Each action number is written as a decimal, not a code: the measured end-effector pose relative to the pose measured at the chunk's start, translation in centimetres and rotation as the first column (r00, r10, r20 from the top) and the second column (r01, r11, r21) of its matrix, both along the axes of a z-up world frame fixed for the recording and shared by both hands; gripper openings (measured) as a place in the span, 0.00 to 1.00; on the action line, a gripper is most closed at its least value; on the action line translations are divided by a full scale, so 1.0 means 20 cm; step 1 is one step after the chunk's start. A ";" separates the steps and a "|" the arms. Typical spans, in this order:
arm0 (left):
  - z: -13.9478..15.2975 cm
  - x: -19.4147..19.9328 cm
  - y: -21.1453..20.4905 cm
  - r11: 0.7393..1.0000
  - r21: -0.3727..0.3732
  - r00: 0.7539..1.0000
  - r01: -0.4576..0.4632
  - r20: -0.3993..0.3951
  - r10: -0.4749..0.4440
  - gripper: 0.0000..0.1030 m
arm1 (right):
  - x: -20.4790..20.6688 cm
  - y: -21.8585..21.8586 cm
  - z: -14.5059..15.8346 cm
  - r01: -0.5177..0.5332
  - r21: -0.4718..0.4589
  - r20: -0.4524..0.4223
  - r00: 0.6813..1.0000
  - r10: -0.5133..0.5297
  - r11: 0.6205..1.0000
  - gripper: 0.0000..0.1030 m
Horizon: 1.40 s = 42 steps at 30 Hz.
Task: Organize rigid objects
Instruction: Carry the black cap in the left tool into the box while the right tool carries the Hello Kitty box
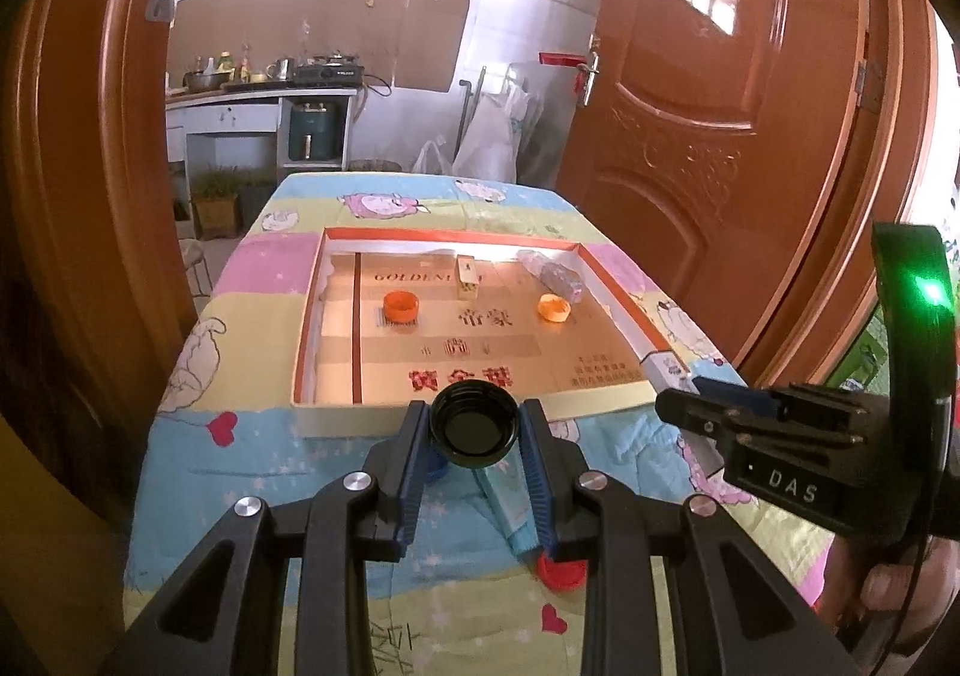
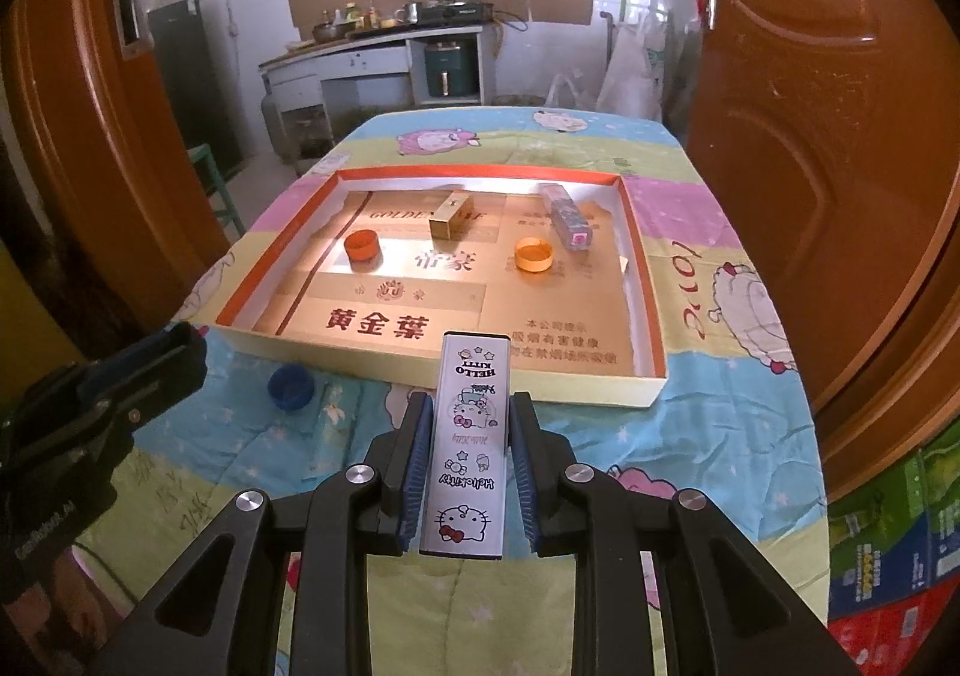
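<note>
Here both grippers already carry something. The left gripper (image 1: 474, 430) has its fingers closed to a narrow gap around a black bottle cap (image 1: 474, 424), which sits in the lower centre of the left wrist view with its open side up. The right gripper (image 2: 471, 460) has its fingers closed on the long sides of a flat white Hello Kitty box (image 2: 467, 442), in the lower centre of the right wrist view; the front end of the box reaches beyond the fingertips, over the near edge of the tray (image 2: 654, 310).

The cap looks light, hard and round, so I judge it can slip or turn if the pads press off its middle; holding it across the widest part, as now, seems best. The box looks light and stiff with a smooth printed surface; I think a hold near the middle of its length keeps it from tipping.

The tray lies in the centre of both views, on the cartoon cloth (image 2: 708, 436). Inside it are a dark orange cap (image 2: 362, 246), a lighter orange cap (image 2: 534, 254), a gold box (image 2: 449, 214) and a clear box (image 2: 567, 217). A blue cap (image 2: 290, 387) lies on the cloth, near the tray's front edge at the left.
</note>
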<state>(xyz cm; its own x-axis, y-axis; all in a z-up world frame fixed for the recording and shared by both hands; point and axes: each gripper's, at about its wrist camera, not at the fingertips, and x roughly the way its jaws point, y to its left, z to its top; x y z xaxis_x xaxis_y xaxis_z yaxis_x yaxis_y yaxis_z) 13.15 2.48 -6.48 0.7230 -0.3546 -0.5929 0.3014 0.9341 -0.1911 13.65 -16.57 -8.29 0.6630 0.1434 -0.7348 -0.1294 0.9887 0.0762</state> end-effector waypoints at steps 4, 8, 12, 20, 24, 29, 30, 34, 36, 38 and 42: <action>0.02 0.04 0.00 1.000 -0.002 1.000 -0.006 0.004 0.006 0.30 | 0.02 -0.01 0.00 -0.002 0.009 -0.002 1.000 0.002 1.000 0.26; 0.02 0.06 -0.01 1.000 -0.002 1.000 -0.007 0.006 0.007 0.30 | 0.05 -0.02 -0.01 -0.002 0.016 -0.005 1.000 0.002 1.000 0.26; 0.02 0.08 -0.02 1.000 -0.003 1.000 -0.008 0.003 0.008 0.30 | 0.07 -0.02 0.00 -0.003 0.021 -0.006 1.000 0.003 1.000 0.26; 0.01 0.14 -0.02 1.000 -0.011 1.000 -0.017 -0.010 0.017 0.30 | 0.12 -0.02 0.01 -0.009 0.031 -0.004 1.000 0.009 0.999 0.26; 0.00 0.16 -0.02 1.000 -0.011 1.000 -0.018 -0.015 0.018 0.30 | 0.15 -0.02 0.01 -0.012 0.037 -0.003 1.000 0.012 0.999 0.26; 0.00 0.20 -0.03 1.000 -0.006 1.000 -0.021 -0.020 0.021 0.30 | 0.19 -0.02 0.00 -0.017 0.048 -0.008 1.000 0.018 0.999 0.26; 0.00 0.21 -0.03 1.000 -0.005 1.000 -0.021 -0.022 0.021 0.30 | 0.20 -0.02 0.00 -0.018 0.050 -0.009 1.000 0.018 0.999 0.26; -0.01 0.25 -0.04 1.000 0.002 0.999 -0.018 -0.028 0.018 0.30 | 0.24 -0.03 -0.01 -0.016 0.057 -0.015 1.000 0.016 0.998 0.26; -0.01 0.27 -0.05 1.000 0.005 0.999 -0.016 -0.031 0.016 0.30 | 0.25 -0.03 -0.01 -0.013 0.059 -0.018 1.000 0.015 0.998 0.26; -0.01 0.29 -0.05 1.000 0.006 0.999 -0.014 -0.034 0.015 0.30 | 0.27 -0.04 -0.02 -0.010 0.062 -0.022 1.000 0.012 0.998 0.26; -0.02 0.33 -0.07 1.000 0.009 0.999 -0.011 -0.041 0.012 0.30 | 0.30 -0.05 -0.03 -0.008 0.066 -0.026 1.000 0.010 0.998 0.26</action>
<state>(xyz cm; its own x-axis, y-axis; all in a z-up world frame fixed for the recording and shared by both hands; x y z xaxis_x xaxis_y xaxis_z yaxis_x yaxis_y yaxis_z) 19.82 1.14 -6.97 0.7018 -0.3409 -0.6255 0.2828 0.9392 -0.1946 19.70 -17.55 -8.80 0.6418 0.1978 -0.7409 -0.1350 0.9802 0.1448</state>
